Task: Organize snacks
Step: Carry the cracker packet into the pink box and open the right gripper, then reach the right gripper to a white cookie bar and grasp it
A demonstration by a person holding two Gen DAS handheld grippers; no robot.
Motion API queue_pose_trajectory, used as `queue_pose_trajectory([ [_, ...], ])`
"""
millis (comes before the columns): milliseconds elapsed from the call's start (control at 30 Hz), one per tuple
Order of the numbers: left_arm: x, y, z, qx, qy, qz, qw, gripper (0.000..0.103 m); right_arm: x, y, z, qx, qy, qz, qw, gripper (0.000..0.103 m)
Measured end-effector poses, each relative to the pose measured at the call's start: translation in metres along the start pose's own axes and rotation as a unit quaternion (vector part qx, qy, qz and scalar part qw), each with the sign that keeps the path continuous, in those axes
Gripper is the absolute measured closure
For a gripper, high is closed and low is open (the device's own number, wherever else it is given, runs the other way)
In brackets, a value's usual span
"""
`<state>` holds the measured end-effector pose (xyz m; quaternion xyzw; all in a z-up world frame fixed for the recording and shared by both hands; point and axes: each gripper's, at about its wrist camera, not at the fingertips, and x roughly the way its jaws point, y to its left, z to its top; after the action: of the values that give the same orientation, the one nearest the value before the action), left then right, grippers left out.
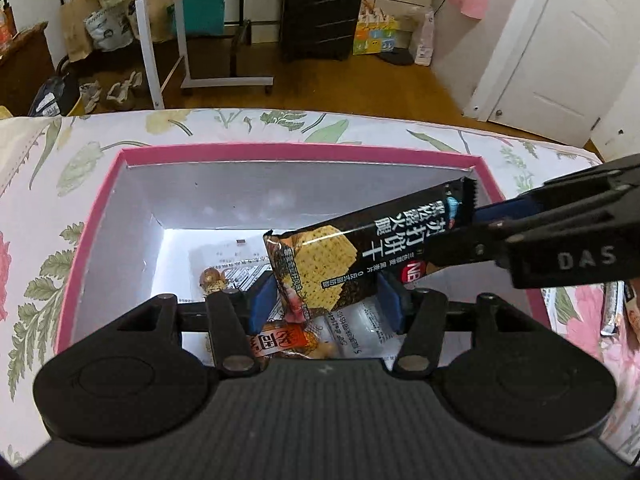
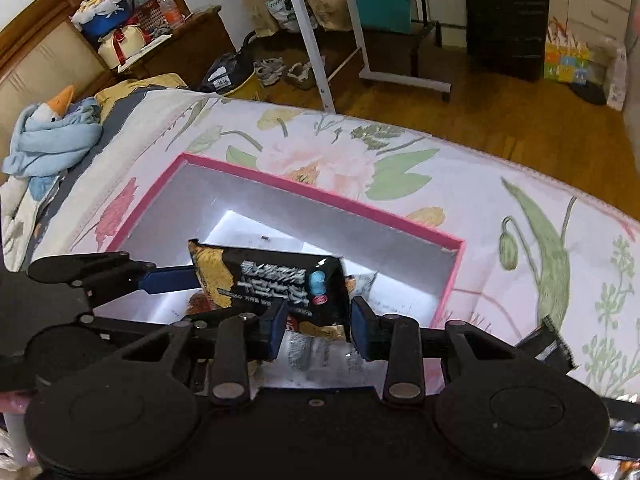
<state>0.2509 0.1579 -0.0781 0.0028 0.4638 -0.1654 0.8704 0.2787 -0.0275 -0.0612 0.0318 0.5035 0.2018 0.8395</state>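
Cracker pack (image 1: 340, 264): your right gripper (image 2: 319, 330) clamps its end; long axis slants down into the pink box (image 1: 96, 216).
Left gripper (image 1: 326, 302): unclenched, jaws straddling the pack's lower end, nearest.

The cracker packet (image 1: 320, 264) hangs between the left gripper's fingers (image 1: 262, 304), over the box (image 1: 280, 151) on the bed (image 1: 36, 200); other snack packs (image 1: 356, 332) lie beneath, perhaps touching it.

Pink-rimmed box (image 1: 298, 151) with silver-grey walls; black cracker packet (image 1: 362, 240) with white lettering and yellow crackers; white bedspread (image 2: 500, 216) with pink-and-green flowers.
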Motion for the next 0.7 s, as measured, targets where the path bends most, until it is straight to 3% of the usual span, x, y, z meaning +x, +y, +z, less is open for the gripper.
queue_pose_trajectory([
  [67, -0.002, -0.004, -0.002, 0.000, -0.003, 0.006, 1.0000, 0.044, -0.011, -0.005, -0.002, -0.003, -0.019, 0.006, 1.000, 0.054],
  [233, -0.018, -0.020, -0.010, 0.016, -0.013, 0.034, 0.9992, 0.041, -0.057, -0.020, -0.015, 0.001, -0.068, 0.018, 0.998, 0.049],
  [367, -0.042, -0.033, -0.019, 0.007, -0.013, 0.028, 0.9995, 0.041, -0.095, -0.038, -0.040, 0.012, -0.092, 0.020, 0.996, 0.046],
  [500, -0.070, -0.058, -0.028, 0.017, -0.020, 0.013, 0.9996, 0.041, -0.133, -0.057, -0.076, 0.017, -0.110, 0.001, 0.994, 0.045],
  [700, -0.103, -0.115, -0.040, 0.049, -0.047, 0.024, 0.9974, 0.042, -0.177, -0.091, -0.122, 0.049, -0.125, -0.026, 0.991, 0.044],
])
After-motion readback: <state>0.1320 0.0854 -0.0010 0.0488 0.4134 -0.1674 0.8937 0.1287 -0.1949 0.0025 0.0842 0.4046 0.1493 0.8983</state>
